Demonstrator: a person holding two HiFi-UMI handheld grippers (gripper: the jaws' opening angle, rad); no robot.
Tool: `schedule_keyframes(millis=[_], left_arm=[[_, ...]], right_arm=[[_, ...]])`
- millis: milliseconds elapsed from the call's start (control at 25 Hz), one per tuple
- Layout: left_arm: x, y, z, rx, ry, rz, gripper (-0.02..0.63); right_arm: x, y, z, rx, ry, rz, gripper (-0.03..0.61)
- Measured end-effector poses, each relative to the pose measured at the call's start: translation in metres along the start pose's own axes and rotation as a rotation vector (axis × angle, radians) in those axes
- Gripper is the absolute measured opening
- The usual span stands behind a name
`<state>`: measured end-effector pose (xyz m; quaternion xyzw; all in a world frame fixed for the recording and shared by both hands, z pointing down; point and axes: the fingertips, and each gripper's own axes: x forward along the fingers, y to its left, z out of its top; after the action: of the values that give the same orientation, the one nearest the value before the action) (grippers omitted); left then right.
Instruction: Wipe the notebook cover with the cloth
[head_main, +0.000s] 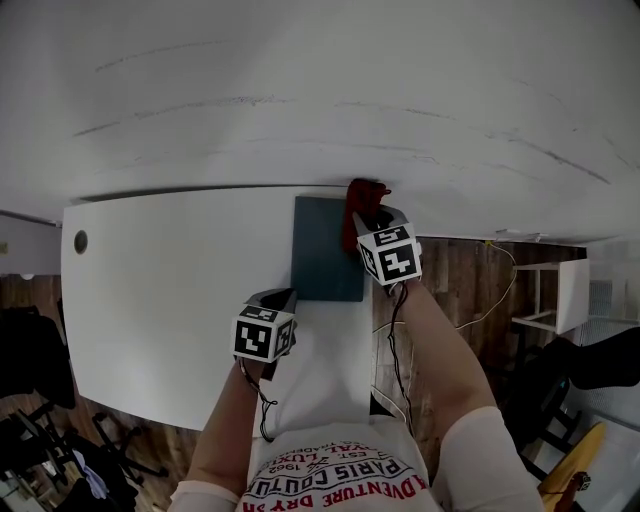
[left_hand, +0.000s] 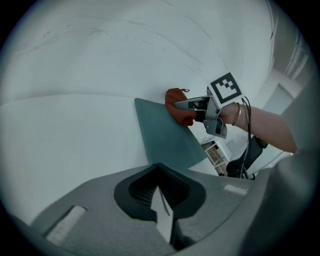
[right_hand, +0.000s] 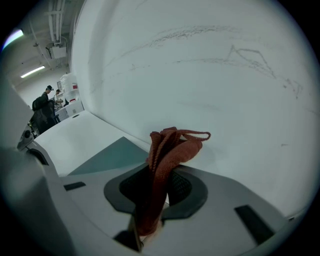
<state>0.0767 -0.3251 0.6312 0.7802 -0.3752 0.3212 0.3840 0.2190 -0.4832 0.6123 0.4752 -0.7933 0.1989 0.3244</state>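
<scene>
A dark teal notebook (head_main: 325, 250) lies flat on the white table (head_main: 160, 300), its far edge against the wall. My right gripper (head_main: 368, 215) is shut on a crumpled red cloth (head_main: 360, 200), which rests at the notebook's far right corner. The right gripper view shows the cloth (right_hand: 170, 147) bunched between the jaws, with the notebook (right_hand: 110, 157) to the left. My left gripper (head_main: 280, 297) is shut and holds nothing; it sits on the table just short of the notebook's near left corner. From the left gripper view, the notebook (left_hand: 165, 132), the cloth (left_hand: 177, 102) and the right gripper (left_hand: 192, 105) lie ahead.
A white wall rises right behind the table. A round cable hole (head_main: 80, 241) is near the table's left edge. Past the right edge are wooden floor, a white stool (head_main: 555, 295) and a loose cable (head_main: 490, 300). People (right_hand: 45, 107) stand far off.
</scene>
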Motion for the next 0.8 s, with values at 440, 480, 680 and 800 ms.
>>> schedule_keyframes(millis=[440,480,680,800], left_arm=[[0.001,-0.004,0.001,0.097,0.02,0.023,0.011],[0.001,-0.004,0.0,0.111,0.023,0.028,0.009],[0.002,-0.004,0.0,0.159,0.022,0.056,0.011],[0.001,-0.005,0.0,0.122,0.011,0.038,0.009]], right_arm=[[-0.033,0.011,0.001,-0.007,0.047,0.006,0.083],[-0.034,0.022,0.005,0.001,0.042,0.036,0.083],[-0.023,0.08,0.011,-0.009,0.051,0.164,0.083],[-0.017,0.108,0.011,-0.042,0.062,0.201,0.083]])
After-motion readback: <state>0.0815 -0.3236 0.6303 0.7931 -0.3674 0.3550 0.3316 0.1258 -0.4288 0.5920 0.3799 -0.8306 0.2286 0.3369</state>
